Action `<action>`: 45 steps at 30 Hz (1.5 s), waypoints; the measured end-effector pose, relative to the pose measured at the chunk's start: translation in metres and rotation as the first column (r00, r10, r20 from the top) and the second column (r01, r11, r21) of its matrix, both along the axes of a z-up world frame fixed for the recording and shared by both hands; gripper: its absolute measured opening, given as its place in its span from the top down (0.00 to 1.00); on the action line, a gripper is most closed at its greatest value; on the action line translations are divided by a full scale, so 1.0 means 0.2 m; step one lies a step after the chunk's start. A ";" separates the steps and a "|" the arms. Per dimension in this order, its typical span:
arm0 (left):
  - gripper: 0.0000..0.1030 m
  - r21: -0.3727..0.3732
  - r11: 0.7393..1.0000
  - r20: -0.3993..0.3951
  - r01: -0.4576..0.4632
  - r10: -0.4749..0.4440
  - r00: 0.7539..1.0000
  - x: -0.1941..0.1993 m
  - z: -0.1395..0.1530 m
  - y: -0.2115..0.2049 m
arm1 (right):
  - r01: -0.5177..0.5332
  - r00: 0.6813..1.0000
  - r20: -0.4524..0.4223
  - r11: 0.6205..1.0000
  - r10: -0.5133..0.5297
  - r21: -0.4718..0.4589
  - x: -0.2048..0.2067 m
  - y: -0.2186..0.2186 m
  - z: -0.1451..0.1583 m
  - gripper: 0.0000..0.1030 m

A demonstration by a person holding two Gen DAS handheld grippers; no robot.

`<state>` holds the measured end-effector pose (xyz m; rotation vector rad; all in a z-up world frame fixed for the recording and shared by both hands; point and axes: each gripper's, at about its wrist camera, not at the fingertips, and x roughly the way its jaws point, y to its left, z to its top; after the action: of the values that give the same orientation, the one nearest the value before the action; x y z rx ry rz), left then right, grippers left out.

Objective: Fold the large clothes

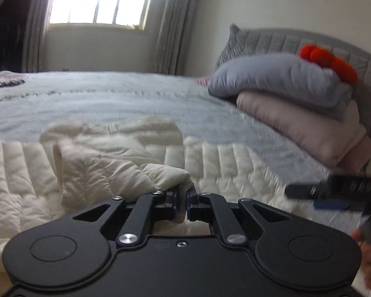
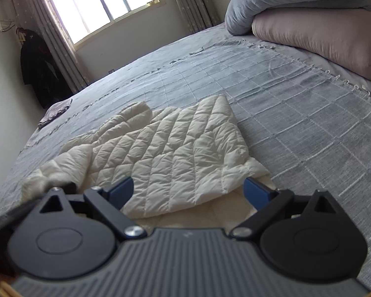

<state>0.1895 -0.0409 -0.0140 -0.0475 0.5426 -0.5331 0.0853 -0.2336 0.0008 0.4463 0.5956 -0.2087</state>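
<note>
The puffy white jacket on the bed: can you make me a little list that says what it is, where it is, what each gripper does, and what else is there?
thing: cream quilted jacket
where: spread on the grey bedspread
left gripper: shut on a fold of the jacket
right gripper: open, jaws wide apart over the jacket's near edge
stack by the headboard: grey folded quilt on a pink folded quilt
on top of the stack: something red and fluffy
light: window with curtains
</note>
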 end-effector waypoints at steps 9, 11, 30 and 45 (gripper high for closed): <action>0.33 0.092 0.991 -0.040 0.096 -0.092 0.995 -0.19 -0.02 0.06 | -0.090 0.996 0.020 0.996 0.090 -0.017 0.03 0.11 0.02 0.05; 0.24 0.123 0.989 -0.002 0.084 -0.085 0.996 -0.27 0.04 0.13 | -0.126 0.991 0.032 0.992 0.126 -0.023 0.04 0.16 0.03 0.05; 0.51 0.065 0.925 -0.025 -0.375 0.377 0.926 -0.10 -0.05 0.92 | -0.575 0.768 0.041 0.718 0.639 -0.392 0.22 0.98 -0.07 0.25; 0.51 0.095 0.937 -0.087 -0.335 0.343 0.935 -0.06 -0.16 0.92 | -0.437 0.879 0.056 0.846 0.474 -0.307 0.34 0.80 -0.11 0.84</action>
<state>0.1770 0.1427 -0.0451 -0.0918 0.6398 -0.1713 0.1536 -0.0739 -0.0211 0.0257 0.5170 0.1920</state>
